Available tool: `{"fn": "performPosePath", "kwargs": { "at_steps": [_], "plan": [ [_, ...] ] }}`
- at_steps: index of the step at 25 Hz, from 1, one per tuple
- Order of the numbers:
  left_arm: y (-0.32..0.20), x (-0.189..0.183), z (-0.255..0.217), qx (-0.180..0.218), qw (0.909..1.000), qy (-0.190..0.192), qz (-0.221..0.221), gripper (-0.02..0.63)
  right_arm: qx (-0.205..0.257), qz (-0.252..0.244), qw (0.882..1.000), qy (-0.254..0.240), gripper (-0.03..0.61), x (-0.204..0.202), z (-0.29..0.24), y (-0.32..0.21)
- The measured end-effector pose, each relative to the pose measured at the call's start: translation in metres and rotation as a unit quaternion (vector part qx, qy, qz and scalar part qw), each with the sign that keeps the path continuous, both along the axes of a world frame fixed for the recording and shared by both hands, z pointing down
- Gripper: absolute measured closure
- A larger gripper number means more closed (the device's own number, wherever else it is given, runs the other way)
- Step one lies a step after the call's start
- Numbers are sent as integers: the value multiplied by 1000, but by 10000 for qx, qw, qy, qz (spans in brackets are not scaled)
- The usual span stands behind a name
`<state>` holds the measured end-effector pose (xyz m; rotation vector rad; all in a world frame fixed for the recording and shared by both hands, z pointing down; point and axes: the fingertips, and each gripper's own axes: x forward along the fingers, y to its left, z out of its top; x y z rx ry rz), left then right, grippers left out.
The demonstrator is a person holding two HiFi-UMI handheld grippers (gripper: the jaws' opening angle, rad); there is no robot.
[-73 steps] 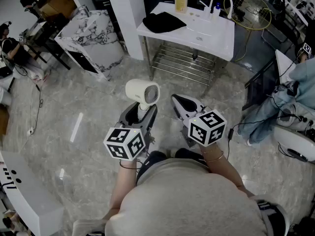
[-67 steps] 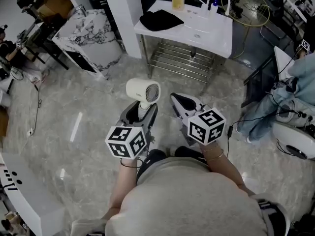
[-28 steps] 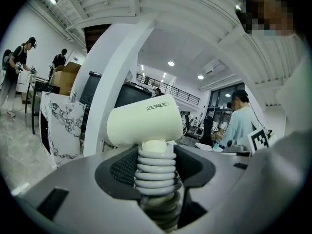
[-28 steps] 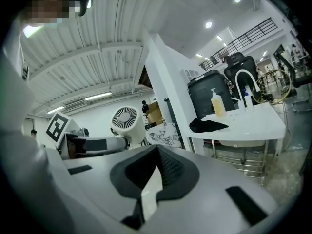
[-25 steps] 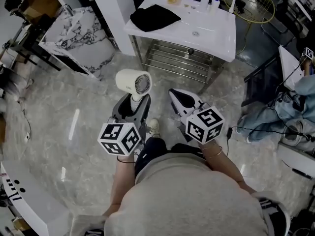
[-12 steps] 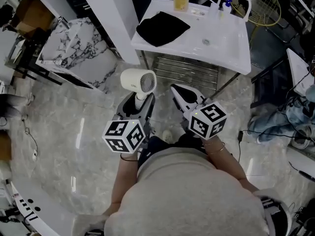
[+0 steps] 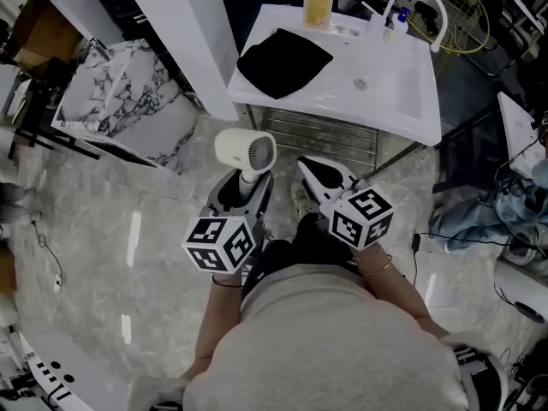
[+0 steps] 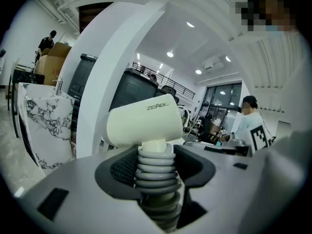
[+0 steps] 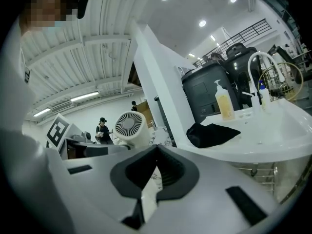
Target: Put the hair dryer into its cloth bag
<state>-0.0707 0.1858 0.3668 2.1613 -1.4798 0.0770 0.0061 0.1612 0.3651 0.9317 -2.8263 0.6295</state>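
In left gripper jaws, clamped: hair dryer marked "ZEABC"; right gripper closed, empty

Pale grey top, dark trousers and a thin wrist bangle are worn.

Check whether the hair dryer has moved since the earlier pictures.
Yes: the hair dryer, in the left gripper, has come closer to the sink table.
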Motion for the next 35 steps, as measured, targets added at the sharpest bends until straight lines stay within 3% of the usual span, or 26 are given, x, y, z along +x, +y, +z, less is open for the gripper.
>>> {"fn": "performPosePath", "kwargs": {
  "at_steps": [8, 24, 35],
  "plan": [
    [-35, -19, 0, -69, 9998, -116, -150, 388, -11, -264, 9996, 59, 580, -23, 1, -55],
    [-208, -50, -9, 179, 9965, -242, -782, 388, 116, -776, 9969, -40, 580, -49, -6, -243],
    [-273, -52, -7, 181, 9953, -240, -916, 388, 23, -1021, 9947, -151, 580, -58, 0, -299]
  ]
}}
